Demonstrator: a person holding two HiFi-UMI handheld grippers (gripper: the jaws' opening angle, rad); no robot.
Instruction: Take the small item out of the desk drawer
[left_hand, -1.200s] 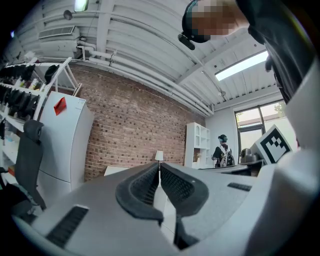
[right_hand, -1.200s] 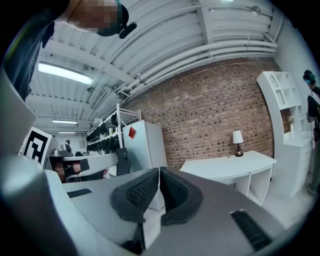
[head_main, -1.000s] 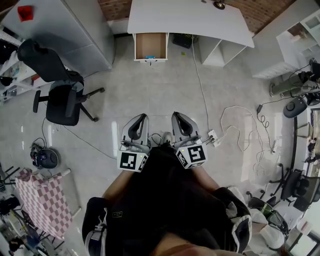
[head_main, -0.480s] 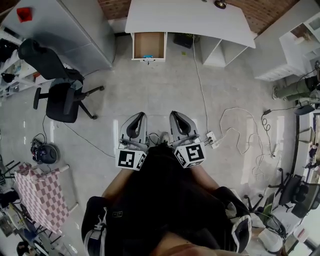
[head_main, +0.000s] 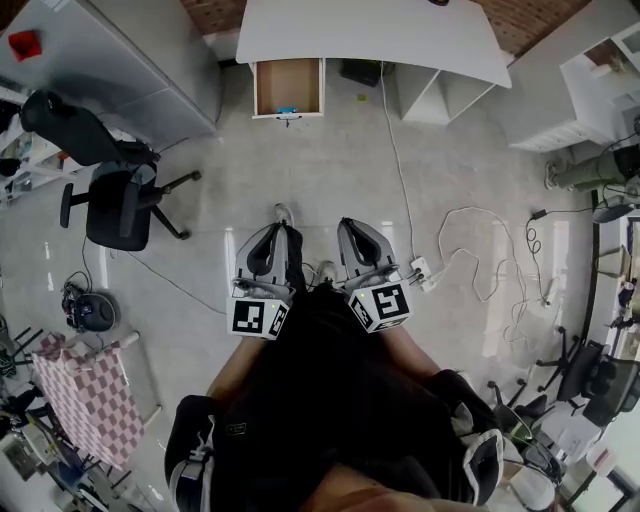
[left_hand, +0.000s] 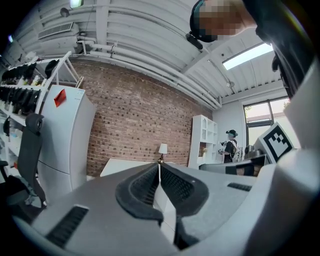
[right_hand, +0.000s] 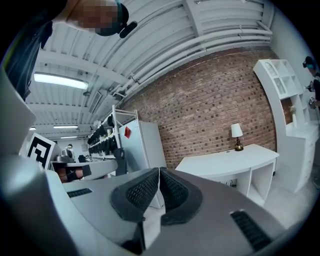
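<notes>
The white desk (head_main: 370, 35) stands at the far wall with its drawer (head_main: 288, 88) pulled open. A small blue item (head_main: 287, 110) lies at the drawer's front edge. My left gripper (head_main: 277, 229) and right gripper (head_main: 351, 226) are held side by side in front of the person's body, well short of the desk, both pointing at it. In the left gripper view the left gripper (left_hand: 159, 164) has its pads pressed together with nothing between them. In the right gripper view the right gripper (right_hand: 159, 170) is likewise shut and empty, with the desk (right_hand: 230, 157) beyond it.
A black office chair (head_main: 115, 200) and a grey cabinet (head_main: 110, 60) stand at the left. White cables (head_main: 470, 250) and a power strip (head_main: 425, 272) lie on the floor to the right. A checkered cloth (head_main: 85, 400) is at lower left, white shelves (head_main: 590, 80) at upper right.
The person has stepped toward the desk and a shoe now shows ahead of the left gripper. Both grippers have moved forward together, still shut.
</notes>
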